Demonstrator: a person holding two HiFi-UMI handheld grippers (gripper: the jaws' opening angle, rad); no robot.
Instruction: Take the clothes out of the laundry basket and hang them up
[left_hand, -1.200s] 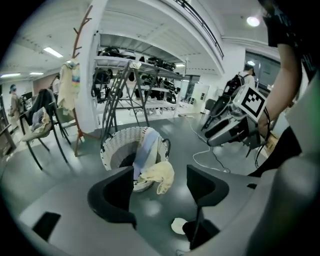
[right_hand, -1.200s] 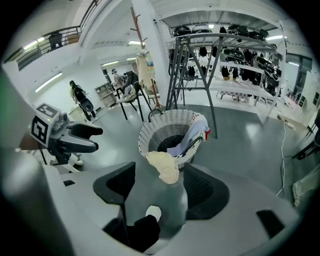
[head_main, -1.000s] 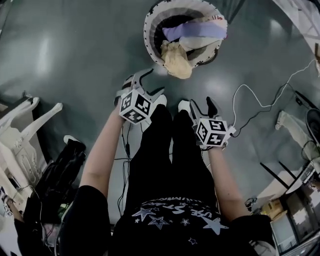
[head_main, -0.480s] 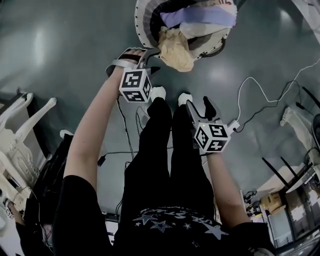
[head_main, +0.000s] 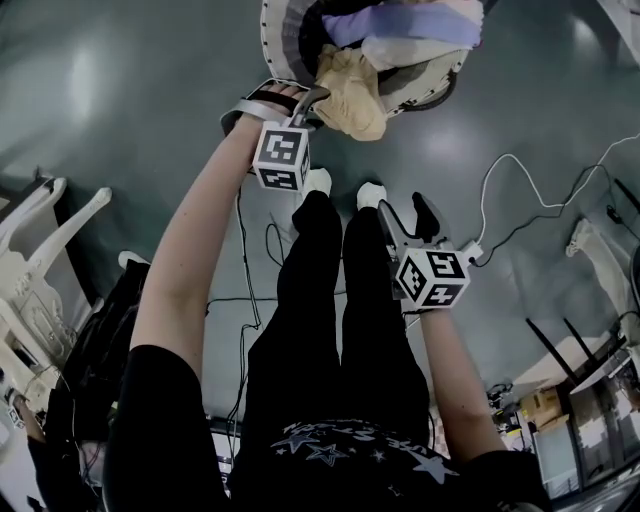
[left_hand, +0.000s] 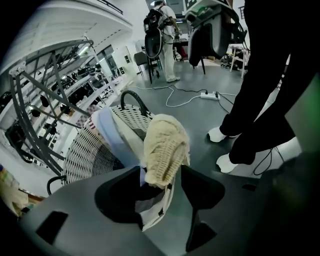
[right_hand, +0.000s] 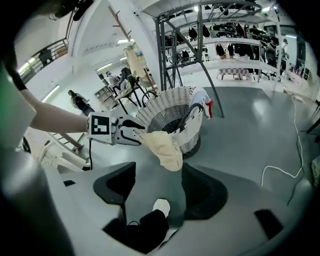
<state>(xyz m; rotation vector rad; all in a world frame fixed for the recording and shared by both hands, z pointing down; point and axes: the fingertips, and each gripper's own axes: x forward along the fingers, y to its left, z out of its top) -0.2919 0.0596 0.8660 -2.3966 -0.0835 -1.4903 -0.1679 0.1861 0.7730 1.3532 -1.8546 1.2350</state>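
Note:
A white wicker laundry basket (head_main: 275, 45) (left_hand: 85, 150) (right_hand: 165, 112) stands on the grey floor ahead of my feet. A cream knit garment (head_main: 355, 95) (left_hand: 165, 147) (right_hand: 162, 147) hangs over its near rim. My left gripper (head_main: 300, 100) (left_hand: 160, 185) (right_hand: 132, 135) is at that rim. Its jaws have just been closing, and the cream knit fills the gap between them. Lavender and white clothes (head_main: 410, 25) lie inside the basket. My right gripper (head_main: 405, 213) (right_hand: 160, 185) hangs open by my right leg, with only floor and my shoe beyond its jaws.
White plastic chairs (head_main: 40, 260) and a black bag (head_main: 110, 340) stand at the left. A white cable (head_main: 520, 200) runs over the floor at the right. Metal clothes racks (right_hand: 200, 30) rise behind the basket. A person (left_hand: 162, 35) stands far off.
My left gripper has dropped, rolled and reached forward to the basket rim, where its jaws closed around the cream garment. The right gripper has sunk a little beside my leg.

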